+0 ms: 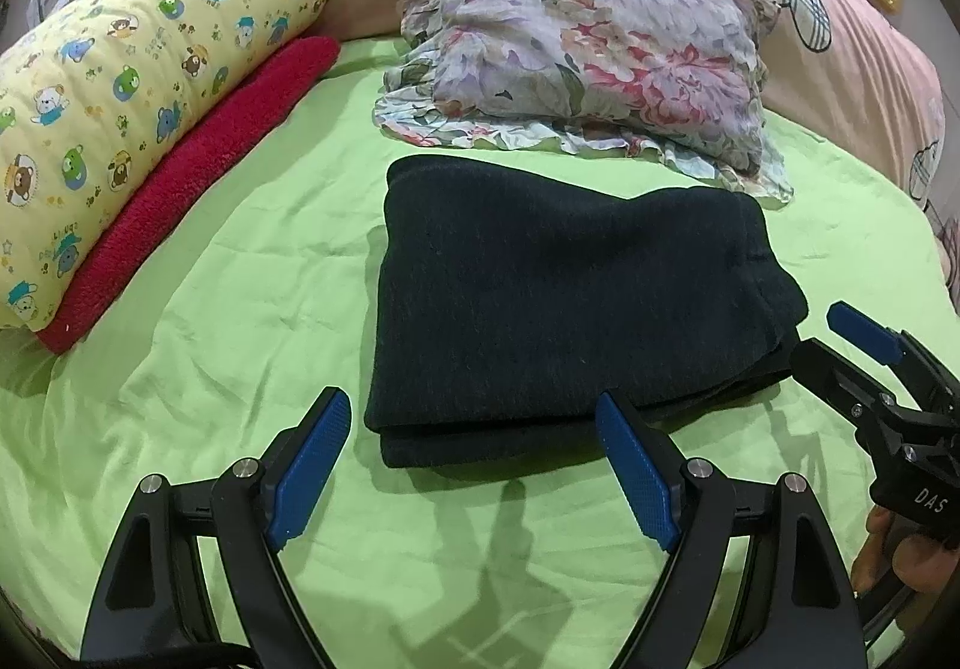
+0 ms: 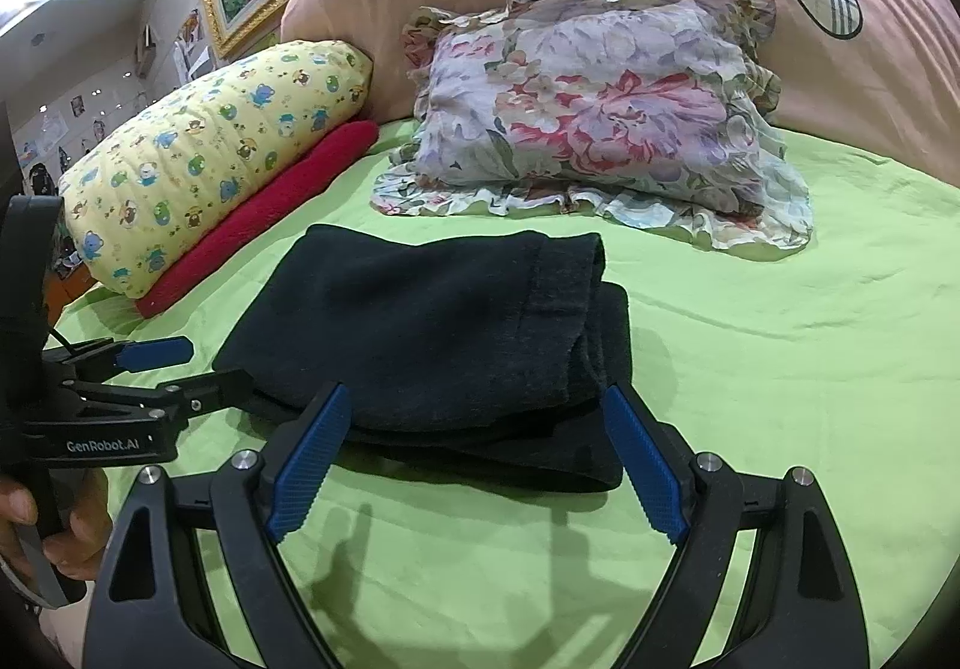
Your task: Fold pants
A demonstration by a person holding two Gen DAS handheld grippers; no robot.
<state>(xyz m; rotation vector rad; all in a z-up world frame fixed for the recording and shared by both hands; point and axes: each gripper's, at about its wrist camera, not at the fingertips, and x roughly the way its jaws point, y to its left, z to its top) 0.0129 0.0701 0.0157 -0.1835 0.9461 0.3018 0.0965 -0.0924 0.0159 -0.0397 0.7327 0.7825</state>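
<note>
Two hand-held grippers hover just short of the near edge of the pants, and both stand wide open with nothing between their blue pads. The left hand-held gripper faces the near left corner of the bundle; the right hand-held gripper faces the near right end, where the layers show as a stepped edge.

The pants lie in the middle of the green bed sheet, already doubled over into a compact dark rectangle of several layers. Beyond them sits a floral pillow, and off to the left a yellow printed pillow rests on a red towel, all well apart from the bundle.

Judging by the matte, slightly fuzzy surface and the rounded, thick folds, the fabric looks like a soft knit or fleece: light, limp, not slippery, and not fragile. It will likely sag and drape when lifted, so a pinch at one point would let the stack slump open. The better hold seems to be at the two near corners, pads closing over the full thickness of the layers together, so any last fold or straightening carries the whole edge evenly. The soft mattress underneath should let a lower finger slide beneath the bundle.
</note>
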